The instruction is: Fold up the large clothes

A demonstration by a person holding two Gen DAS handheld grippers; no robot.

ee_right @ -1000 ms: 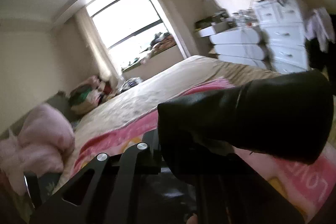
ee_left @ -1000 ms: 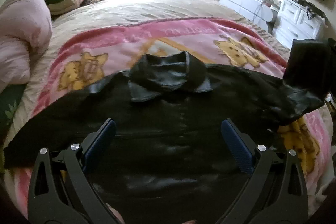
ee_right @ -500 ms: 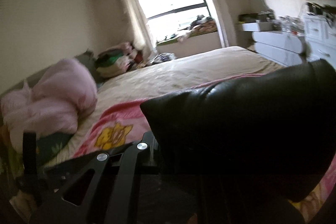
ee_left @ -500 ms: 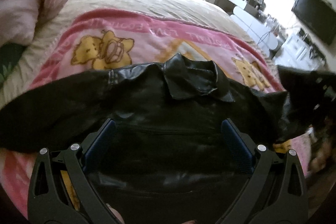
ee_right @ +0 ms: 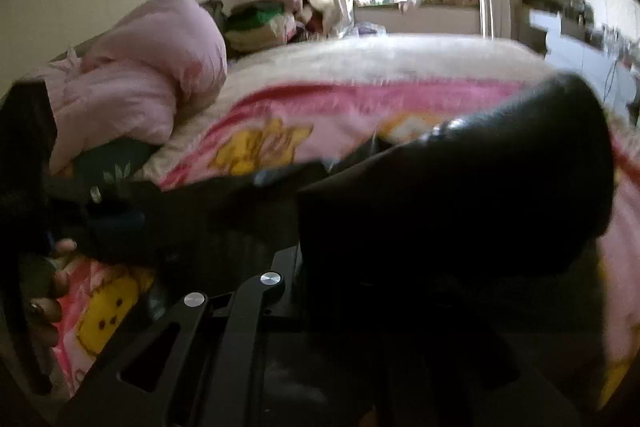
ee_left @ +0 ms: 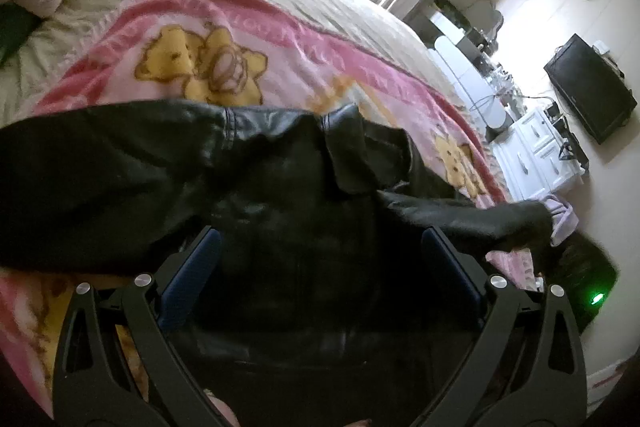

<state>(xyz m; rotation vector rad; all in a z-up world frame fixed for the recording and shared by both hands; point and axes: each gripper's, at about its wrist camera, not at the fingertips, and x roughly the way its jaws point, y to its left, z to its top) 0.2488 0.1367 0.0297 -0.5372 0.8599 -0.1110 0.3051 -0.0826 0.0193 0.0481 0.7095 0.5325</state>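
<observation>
A black leather jacket [ee_left: 280,195] lies back-up on the pink bear-print blanket [ee_left: 248,39], collar away from me. My left gripper [ee_left: 320,233] hovers open just above the jacket's back, blue pads wide apart with nothing between them. The jacket's right sleeve [ee_left: 480,219] is lifted and drawn in across the body. In the right wrist view that sleeve [ee_right: 480,195] drapes over my right gripper [ee_right: 320,247] and hides its fingertips. The jaws are opening with the sleeve still between them. The left sleeve [ee_left: 80,179] lies stretched out to the left.
A pink duvet [ee_right: 140,83] is bunched at the bed's left, with a clothes pile [ee_right: 256,23] by the window. White drawers [ee_left: 532,155] and a wall TV [ee_left: 588,87] stand beyond the bed's right edge. A person's hand [ee_right: 52,283] shows at the left.
The right gripper has swung down and left with the sleeve, from off the bed's right side to over the jacket. The left gripper has moved left and rolled, still open.
</observation>
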